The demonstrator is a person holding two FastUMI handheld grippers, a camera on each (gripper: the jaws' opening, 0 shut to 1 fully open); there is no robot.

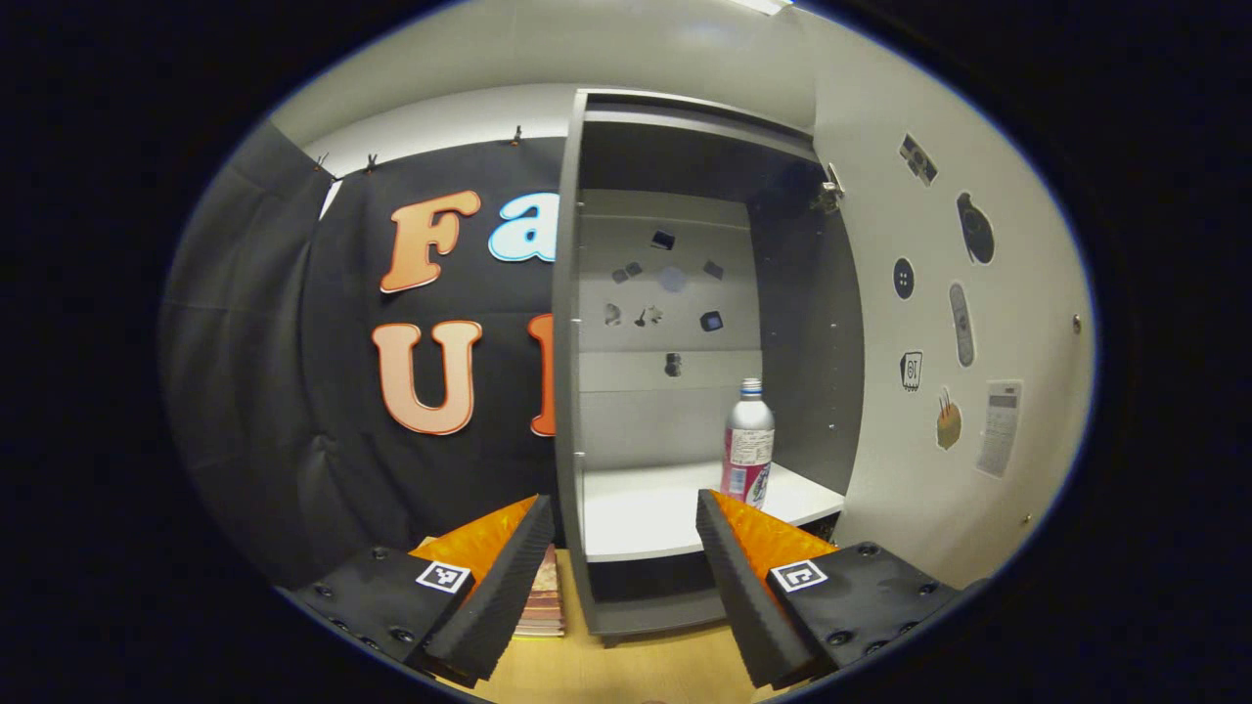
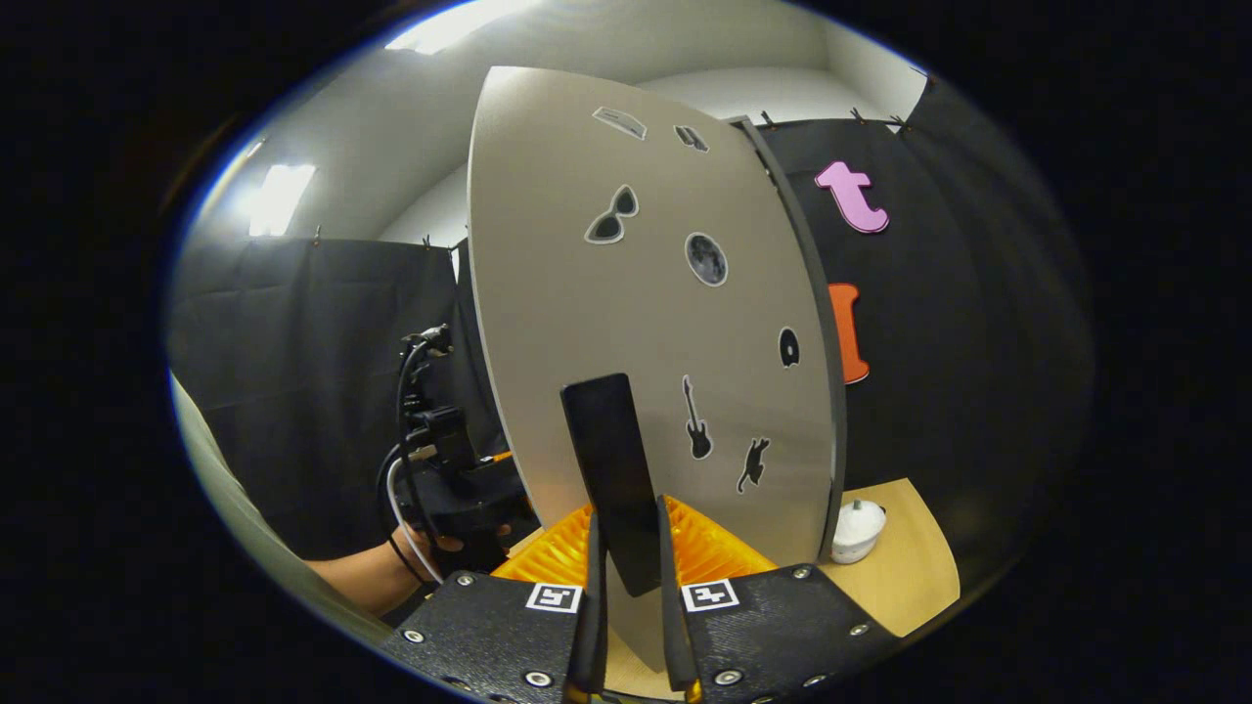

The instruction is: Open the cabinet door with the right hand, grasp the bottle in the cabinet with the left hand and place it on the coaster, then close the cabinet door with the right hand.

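Upright bottle (image 1: 748, 442) on shelf inside cabinet (image 1: 685, 508), door (image 2: 646, 323) open.

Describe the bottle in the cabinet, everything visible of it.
The bottle stands upright on the white shelf inside the open cabinet, toward its right side. It looks like clear plastic with a pale cap, a white label and a pink-red band below. Nothing grips it; the left gripper sits in front, jaws open.

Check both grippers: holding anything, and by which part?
Right gripper: jaws shut on the door handle, gripping its lower end. Left gripper: open, nothing held; bottle untouched.
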